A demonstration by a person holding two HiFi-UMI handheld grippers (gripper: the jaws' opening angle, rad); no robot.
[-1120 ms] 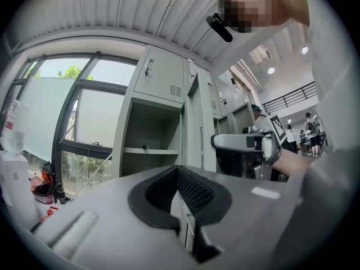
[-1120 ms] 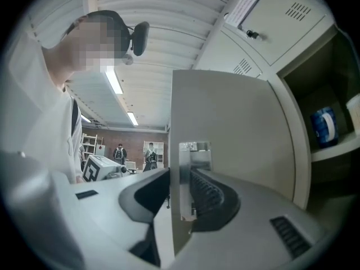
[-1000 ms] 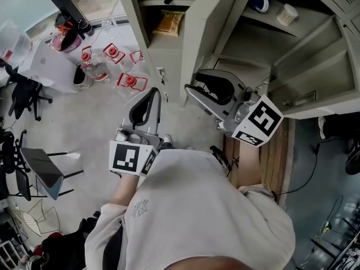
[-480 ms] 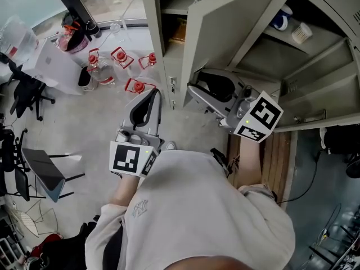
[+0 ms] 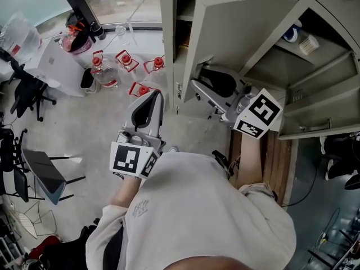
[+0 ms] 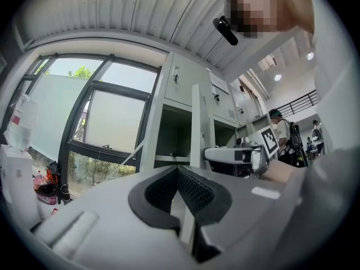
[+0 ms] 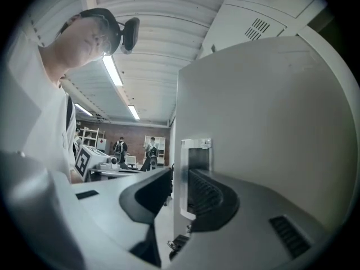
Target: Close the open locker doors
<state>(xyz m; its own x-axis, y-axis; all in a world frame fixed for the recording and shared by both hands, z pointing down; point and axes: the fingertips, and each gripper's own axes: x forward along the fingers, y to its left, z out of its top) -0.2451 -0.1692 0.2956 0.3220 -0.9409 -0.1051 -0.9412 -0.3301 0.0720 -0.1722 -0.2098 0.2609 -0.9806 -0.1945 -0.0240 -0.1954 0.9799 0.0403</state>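
The part-open locker door (image 5: 247, 27) has its free edge between the parted, unclenched fingers of the right gripper (image 5: 197, 82), the left gripper (image 5: 153, 94) hangs clenched and empty, and seemingly 1 more open door (image 5: 318, 103) waits right of those fingers

Your right gripper (image 5: 197, 76) stood at the free edge of the grey metal locker door (image 5: 242, 32), with that edge between its parted jaws. Your left gripper (image 5: 156, 93), jaws together, hung left of the door. The red-capped clear plastic bottles (image 5: 105, 75) stood on the floor farther left of the door.
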